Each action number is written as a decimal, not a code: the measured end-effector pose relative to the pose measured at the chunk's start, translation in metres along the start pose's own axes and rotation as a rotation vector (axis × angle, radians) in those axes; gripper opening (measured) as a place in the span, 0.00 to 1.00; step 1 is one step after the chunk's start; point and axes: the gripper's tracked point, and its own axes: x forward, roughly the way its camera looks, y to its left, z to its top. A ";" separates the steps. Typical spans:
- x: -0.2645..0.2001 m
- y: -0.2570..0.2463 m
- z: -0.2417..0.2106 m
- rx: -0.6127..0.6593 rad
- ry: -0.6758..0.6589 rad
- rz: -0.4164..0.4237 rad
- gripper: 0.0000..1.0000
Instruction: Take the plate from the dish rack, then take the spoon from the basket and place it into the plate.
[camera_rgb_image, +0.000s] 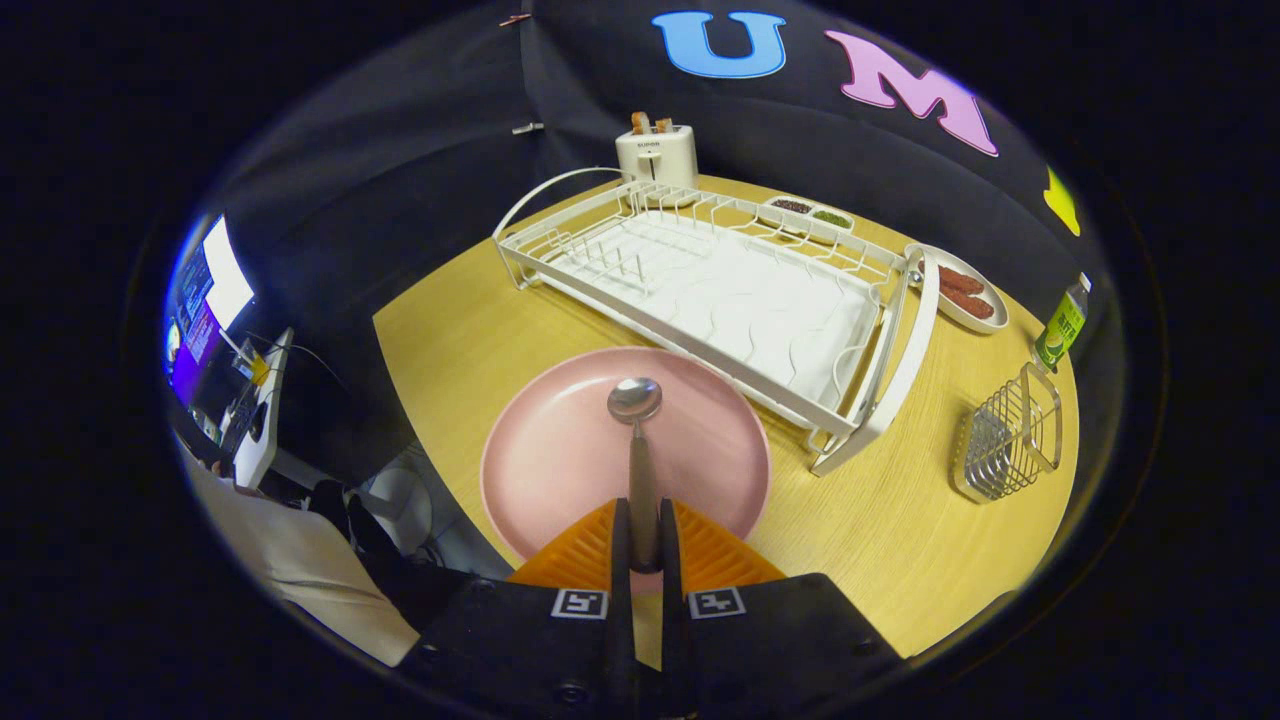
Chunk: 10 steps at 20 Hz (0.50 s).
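Spoon (640, 460) handle sits pinched between both fingers of my tool (645, 545), closed on it, bowl pointing to twelve o'clock over the middle of the pink plate (560, 450). I cannot tell whether the bowl touches the plate or hangs just above it. The plate lies flat on the table (900, 520), just ahead of the fingers. At one o'clock beyond it stands the white dish rack (720, 290), and at three o'clock the wire basket (1010, 440). If I let go from too high, I judge the spoon could bounce, slide off the rim, or nudge the plate toward the table edge.
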 end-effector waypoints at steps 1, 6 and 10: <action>0.002 -0.003 -0.005 -0.003 0.011 -0.012 0.16; 0.006 -0.010 -0.003 0.020 0.014 -0.034 0.38; 0.005 -0.009 0.000 0.031 0.002 -0.031 0.91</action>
